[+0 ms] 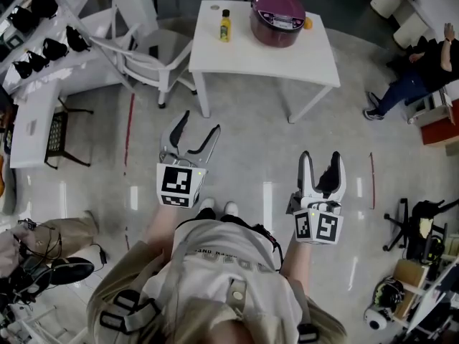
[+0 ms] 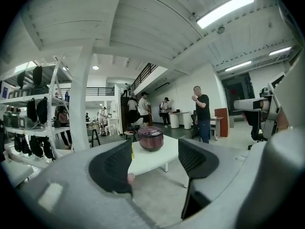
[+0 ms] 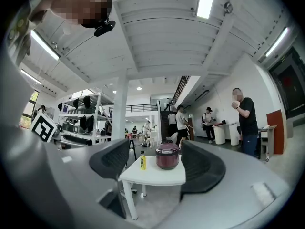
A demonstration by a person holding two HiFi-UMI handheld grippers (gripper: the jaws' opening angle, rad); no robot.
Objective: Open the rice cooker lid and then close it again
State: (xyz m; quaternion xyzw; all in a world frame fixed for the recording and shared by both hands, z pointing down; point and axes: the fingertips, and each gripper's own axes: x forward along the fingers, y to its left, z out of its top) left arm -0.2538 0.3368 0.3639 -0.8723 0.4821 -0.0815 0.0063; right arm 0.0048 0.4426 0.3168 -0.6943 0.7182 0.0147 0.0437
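Rice cooker (image 1: 278, 17) shut, well ahead of both jaws
Left gripper (image 1: 199, 125) and right gripper (image 1: 320, 157) — jaws apart, empty; cooker sits on the surface (image 1: 237, 57).

rice cooker (image 1: 278, 18): glossy plastic | table (image 1: 237, 56): matt white | floor (image 1: 251, 145): polished, reflective

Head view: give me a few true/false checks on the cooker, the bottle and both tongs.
1. The round maroon rice cooker stands open. False: it is closed.
2. A small yellow bottle stands on the white table beside the cooker. True.
3. The left tongs grip the bottle. False: they are open, empty and short of the table.
4. The right tongs are open with nothing between them. True.
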